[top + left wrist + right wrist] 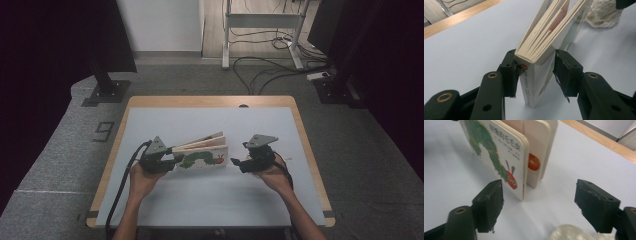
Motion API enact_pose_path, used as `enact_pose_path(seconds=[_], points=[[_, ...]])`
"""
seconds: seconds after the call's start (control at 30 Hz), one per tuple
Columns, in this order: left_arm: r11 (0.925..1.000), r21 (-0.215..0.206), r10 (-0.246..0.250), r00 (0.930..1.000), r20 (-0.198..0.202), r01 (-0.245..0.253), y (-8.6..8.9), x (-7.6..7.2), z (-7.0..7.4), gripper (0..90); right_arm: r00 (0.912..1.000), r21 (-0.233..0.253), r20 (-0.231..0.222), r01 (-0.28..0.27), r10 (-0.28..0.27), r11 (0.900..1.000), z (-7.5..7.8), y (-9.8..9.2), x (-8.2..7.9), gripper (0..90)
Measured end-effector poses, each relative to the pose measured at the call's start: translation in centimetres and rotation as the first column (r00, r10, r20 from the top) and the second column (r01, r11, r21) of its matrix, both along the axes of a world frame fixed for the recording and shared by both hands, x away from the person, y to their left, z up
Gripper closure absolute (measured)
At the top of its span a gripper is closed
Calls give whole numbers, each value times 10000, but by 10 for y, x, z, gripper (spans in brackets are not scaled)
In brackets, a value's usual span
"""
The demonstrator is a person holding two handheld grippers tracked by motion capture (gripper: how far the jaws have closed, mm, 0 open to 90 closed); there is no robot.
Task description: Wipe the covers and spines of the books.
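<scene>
On the pale table [210, 200], left gripper [162, 162] clamps the upright book's [202, 156] spine; right gripper [239, 163] gapes just beside it.

We see the high view as dim overall, its left and right margins sinking into near black, while the pale blue-grey worktop with a wooden rim [210, 125] takes soft, even light and carries hardly any cast shadow. In the left gripper view the light is brighter and cool; the white cardboard picture book with a green caterpillar cover [541, 50] is sharp at its spine, and the far corners soften. In the right gripper view the near black left-hand jaw blurs slightly, and a faint shadow lies under the book on the worktop.
</scene>
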State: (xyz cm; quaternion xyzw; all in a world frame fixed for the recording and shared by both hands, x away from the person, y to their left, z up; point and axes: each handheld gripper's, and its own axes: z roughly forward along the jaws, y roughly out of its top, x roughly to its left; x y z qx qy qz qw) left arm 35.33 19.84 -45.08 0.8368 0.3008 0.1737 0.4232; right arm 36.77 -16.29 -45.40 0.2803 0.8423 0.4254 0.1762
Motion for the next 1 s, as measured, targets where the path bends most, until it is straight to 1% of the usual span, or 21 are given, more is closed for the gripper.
enact_pose_path(seconds=[0.2,0.3,0.47,0.57,0.73,0.77,0.87,1.0], points=[[10000,2,-32,10000,-9,32,0,0,0,525,9993,-17,65,380,-380,9993,6,-17,-1,176],[10000,-55,-37,10000,-32,37,0,0,-1,505,9985,-4,112,545,-545,9985,8,-26,-2,170],[9999,-108,5,10000,-67,-5,1,1,-1,483,9956,-123,-27,937,-937,9955,7,-42,-1,171],[9998,-208,16,10000,-98,-18,2,1,-1,478,9936,-190,-148,1121,-1124,9935,4,-50,-1,171],[9995,-303,24,9999,-144,-29,3,1,-2,471,9882,-388,-382,1469,-1483,9884,-7,-64,0,170],[9996,-291,22,9999,-152,-27,3,1,-2,468,9855,-415,-500,1604,-1624,9862,-10,-66,0,167],[9997,-250,26,9998,-199,-31,3,1,-3,458,9818,-624,-620,1759,-1797,9824,-19,-70,2,156],[9996,-261,58,9997,-233,-64,4,1,-4,446,9741,-929,-977,1952,-2041,9763,-33,-73,5,142]])
